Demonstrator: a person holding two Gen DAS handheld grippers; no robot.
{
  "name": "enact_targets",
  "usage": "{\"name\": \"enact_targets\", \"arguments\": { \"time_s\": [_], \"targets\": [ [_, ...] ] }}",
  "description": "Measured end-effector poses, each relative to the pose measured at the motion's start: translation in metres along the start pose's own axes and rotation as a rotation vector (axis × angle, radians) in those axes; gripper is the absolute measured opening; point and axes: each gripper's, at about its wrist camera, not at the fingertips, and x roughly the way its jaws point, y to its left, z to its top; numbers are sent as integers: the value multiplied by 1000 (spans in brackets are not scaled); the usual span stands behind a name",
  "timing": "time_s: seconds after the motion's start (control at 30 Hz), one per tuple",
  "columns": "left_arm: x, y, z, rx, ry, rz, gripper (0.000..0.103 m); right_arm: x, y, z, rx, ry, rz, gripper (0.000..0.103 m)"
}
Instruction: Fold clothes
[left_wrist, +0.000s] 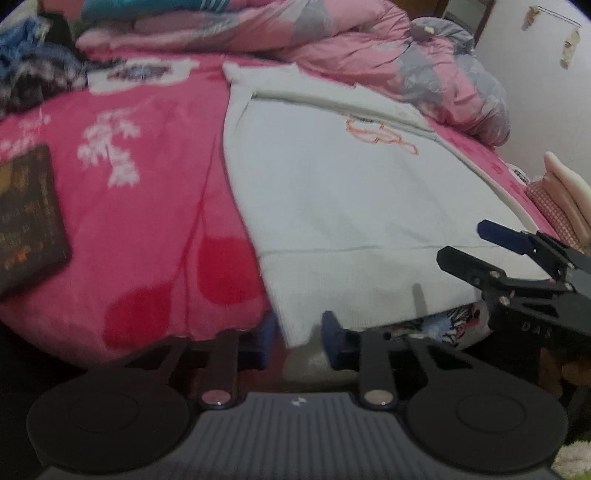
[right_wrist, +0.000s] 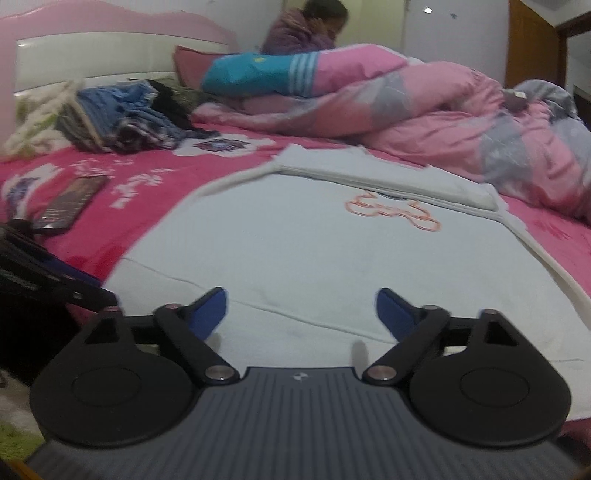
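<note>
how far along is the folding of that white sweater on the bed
Early. Done: the white sweater lies flat on the pink blanket, with what looks like a sleeve folded across its top. In hand: the left tool has its pads at the near hem corner, apparently closing on it; the right tool hovers open over the hem. Left: folding the body over, and the crumpled clothes pile beyond.

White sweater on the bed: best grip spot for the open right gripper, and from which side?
Grip the ribbed hem at the near bed edge, coming in low from the front. The sweater lies flat, and only that edge overhangs enough for the right gripper to close around.
</note>
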Motion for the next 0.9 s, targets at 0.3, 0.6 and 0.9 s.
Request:
{"name": "enact_targets", "arguments": {
  "time_s": [0.3, 0.6, 0.9],
  "targets": [
    [-8, 31, 2, -190, -15, -140, 5, -8, 49, -3, -229, -18, 184, 60],
    [-23, 42, 12, -262, -50, -253, 5, 7, 109, -7, -559, -31, 235, 49],
    [-18, 57, 20, -360, -57, -308, 63, 14, 115, -3, -544, -42, 164, 5]
  ]
}}
